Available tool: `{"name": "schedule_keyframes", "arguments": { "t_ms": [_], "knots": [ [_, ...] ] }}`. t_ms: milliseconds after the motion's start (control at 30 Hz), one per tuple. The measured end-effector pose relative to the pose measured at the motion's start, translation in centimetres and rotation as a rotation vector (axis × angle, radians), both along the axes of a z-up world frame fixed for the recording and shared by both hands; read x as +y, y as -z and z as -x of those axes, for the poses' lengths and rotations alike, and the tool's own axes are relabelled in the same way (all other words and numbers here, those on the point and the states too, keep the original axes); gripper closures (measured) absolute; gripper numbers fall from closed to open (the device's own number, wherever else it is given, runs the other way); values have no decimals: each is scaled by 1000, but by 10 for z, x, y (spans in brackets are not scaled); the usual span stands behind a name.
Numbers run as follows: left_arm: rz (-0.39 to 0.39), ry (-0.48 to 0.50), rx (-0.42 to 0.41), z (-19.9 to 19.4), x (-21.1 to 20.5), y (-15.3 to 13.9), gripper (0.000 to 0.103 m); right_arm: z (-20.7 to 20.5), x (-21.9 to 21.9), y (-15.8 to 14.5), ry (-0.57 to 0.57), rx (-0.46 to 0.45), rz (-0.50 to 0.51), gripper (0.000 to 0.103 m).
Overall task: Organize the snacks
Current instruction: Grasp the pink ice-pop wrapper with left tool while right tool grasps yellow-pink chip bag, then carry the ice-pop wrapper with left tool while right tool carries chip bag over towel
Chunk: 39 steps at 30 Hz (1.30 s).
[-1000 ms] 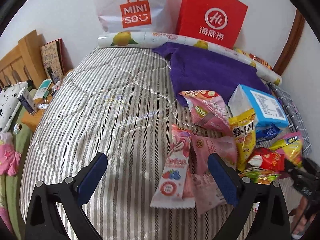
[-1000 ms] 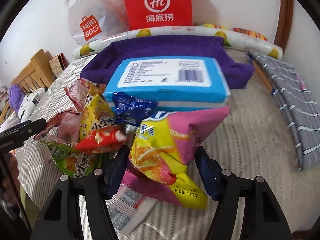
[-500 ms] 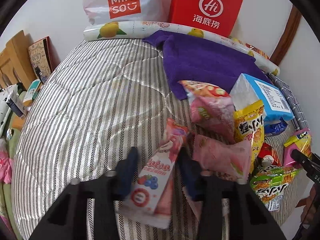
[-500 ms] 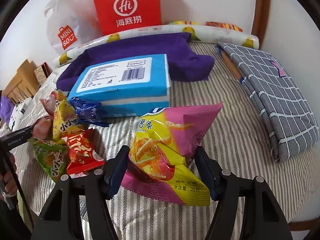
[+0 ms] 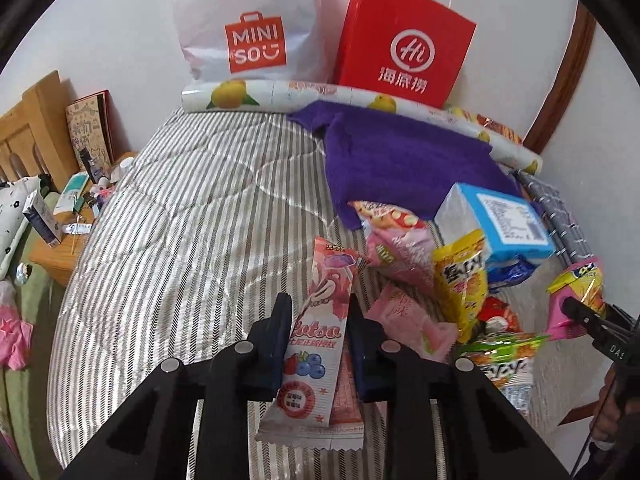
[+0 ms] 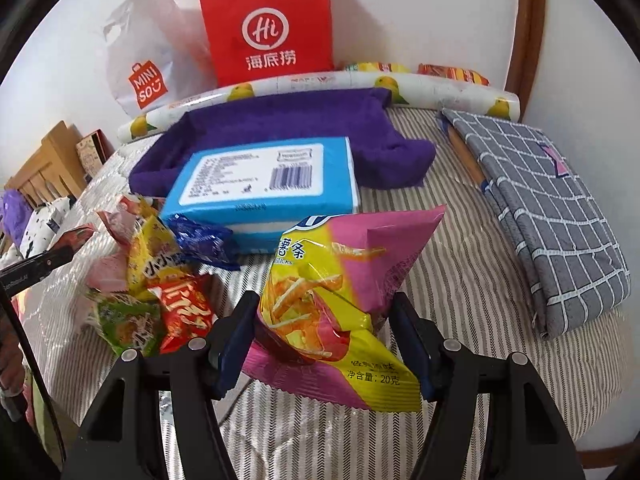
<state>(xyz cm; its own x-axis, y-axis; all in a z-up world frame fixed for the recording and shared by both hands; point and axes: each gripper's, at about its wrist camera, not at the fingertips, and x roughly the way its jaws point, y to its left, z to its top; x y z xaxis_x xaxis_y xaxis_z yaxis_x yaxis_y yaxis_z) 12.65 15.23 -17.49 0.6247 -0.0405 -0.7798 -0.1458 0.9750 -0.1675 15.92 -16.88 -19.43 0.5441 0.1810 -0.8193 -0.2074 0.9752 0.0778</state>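
My left gripper (image 5: 318, 312) is shut on a long pink berry snack bar packet (image 5: 316, 344) and holds it above the striped quilt (image 5: 192, 208). My right gripper (image 6: 324, 312) is shut on a yellow and pink potato stick bag (image 6: 340, 292), held above the quilt (image 6: 460, 272). A pile of snack packets lies between them: pink packets (image 5: 400, 248), a yellow bag (image 5: 460, 276), a red packet (image 6: 186, 308), a green packet (image 6: 124, 320) and a blue packet (image 6: 200, 240). A blue tissue pack (image 6: 264, 180) lies behind the pile.
A purple towel (image 5: 400, 160) lies at the back. A red paper bag (image 5: 404, 64) and a white Miniso bag (image 5: 248, 28) stand against the wall behind a fruit-print roll (image 5: 280, 96). A folded grey checked cloth (image 6: 552, 216) lies right. A cluttered wooden bedside table (image 5: 56, 248) stands left.
My left gripper closed on the pink berry packet and lifted it. My right gripper carried the potato stick bag to the right, away from the pile.
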Motion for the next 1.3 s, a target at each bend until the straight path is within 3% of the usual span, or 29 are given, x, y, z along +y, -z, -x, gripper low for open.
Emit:
{"name": "schedule_keyframes", "arguments": {
  "t_ms": [667,1300],
  "knots": [
    [21,62,-81,-6,-34,-55,78,13,-6,-53,9,-97,-40,37],
    [77,150,-93,-65,-62,-78,78,-35,8,-90,2,-137,-98,37]
  ]
}}
